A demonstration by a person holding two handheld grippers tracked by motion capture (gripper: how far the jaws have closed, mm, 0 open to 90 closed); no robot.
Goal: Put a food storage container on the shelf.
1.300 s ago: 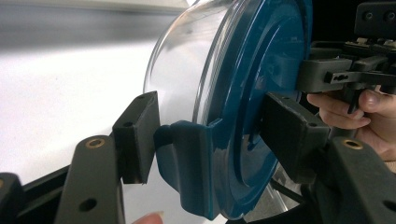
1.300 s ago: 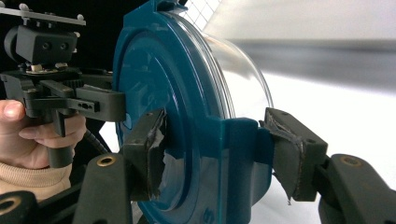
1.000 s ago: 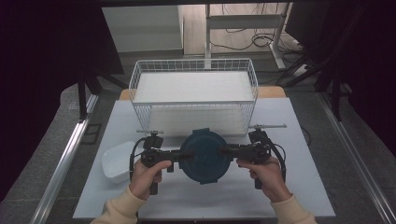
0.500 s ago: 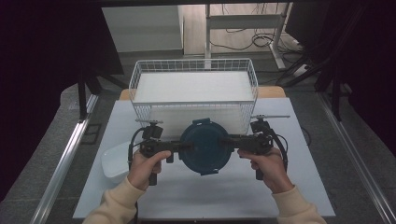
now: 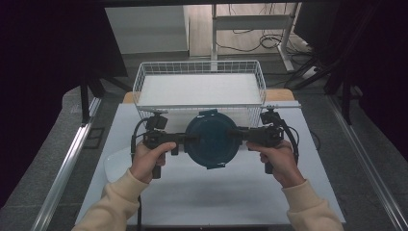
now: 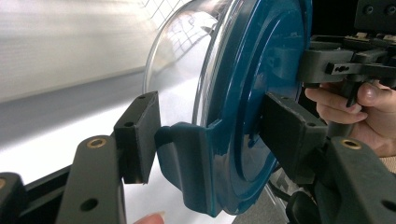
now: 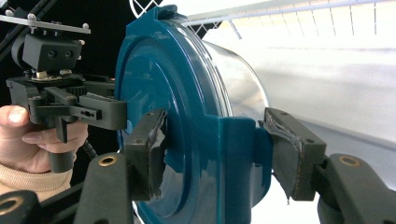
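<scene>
A round container [image 5: 211, 138] with a dark blue lid and a clear bowl hangs above the white table, just in front of the wire basket [image 5: 199, 67]. My left gripper [image 5: 185, 140] is shut on the lid's left clip. My right gripper [image 5: 238, 134] is shut on the opposite clip. In the left gripper view the left gripper [image 6: 212, 140] has one pad on the clip tab and the other on the lid's face [image 6: 261, 70]. In the right gripper view the right gripper [image 7: 219, 154] clamps the lid's rim [image 7: 154, 79], and the clear bowl [image 7: 238, 79] bulges behind it.
The white wire basket stands at the table's far side with a pale liner inside. A white dish [image 5: 115, 166] lies on the table [image 5: 216, 197] beside the left hand. Dark floor, metal rails and cables surround the table.
Both hands have lifted the container together and carried it away from the person, toward the basket's front wall. The grip on each side is unchanged.
</scene>
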